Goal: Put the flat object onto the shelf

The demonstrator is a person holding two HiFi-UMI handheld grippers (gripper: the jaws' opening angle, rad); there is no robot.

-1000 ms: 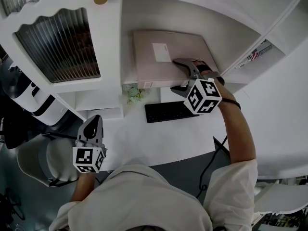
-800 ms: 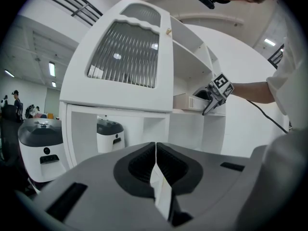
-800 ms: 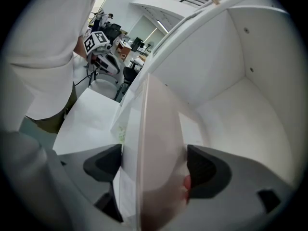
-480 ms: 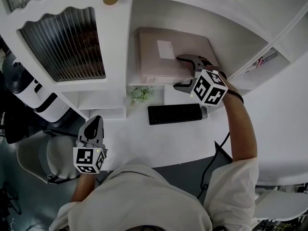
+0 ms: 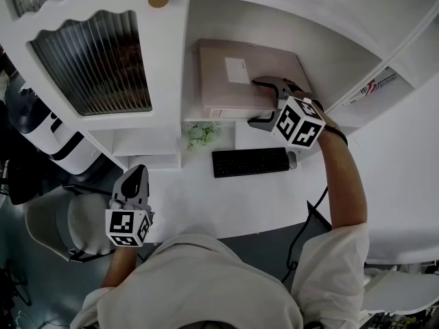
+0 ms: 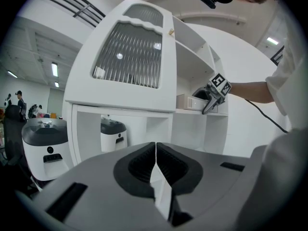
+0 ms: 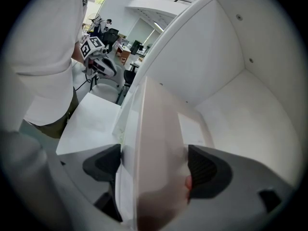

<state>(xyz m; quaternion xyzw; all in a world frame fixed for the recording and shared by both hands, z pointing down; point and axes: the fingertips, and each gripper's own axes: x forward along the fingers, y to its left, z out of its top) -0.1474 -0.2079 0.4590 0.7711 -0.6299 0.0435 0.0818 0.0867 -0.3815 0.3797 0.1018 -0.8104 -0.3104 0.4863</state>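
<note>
Reaching up and forward, my right arm is stretched nearly straight from its white sleeve [image 5: 322,266], with the forearm bare and the wrist at the open compartment of the shelf [image 5: 274,26]. My right gripper [image 5: 255,103] is turned on its side there, its marker cube facing back toward me. Its jaws stand wide apart, one on each broad face of the flat pinkish box [image 5: 230,81], and their pads press against it at the near right edge. The box lies flat on the shelf board with a white label [image 5: 236,70] on its top face, and its front edge sits about level with the shelf's front. My left arm is tucked low at my side, elbow bent. My left gripper [image 5: 136,177] hangs over the near left edge of the white desk [image 5: 199,197], pointing toward the ribbed-glass cabinet door [image 5: 92,60]. Its jaws are pressed together with nothing between them. A black keyboard [image 5: 250,162] lies on the desk below the shelf, well apart from both grippers.
</note>
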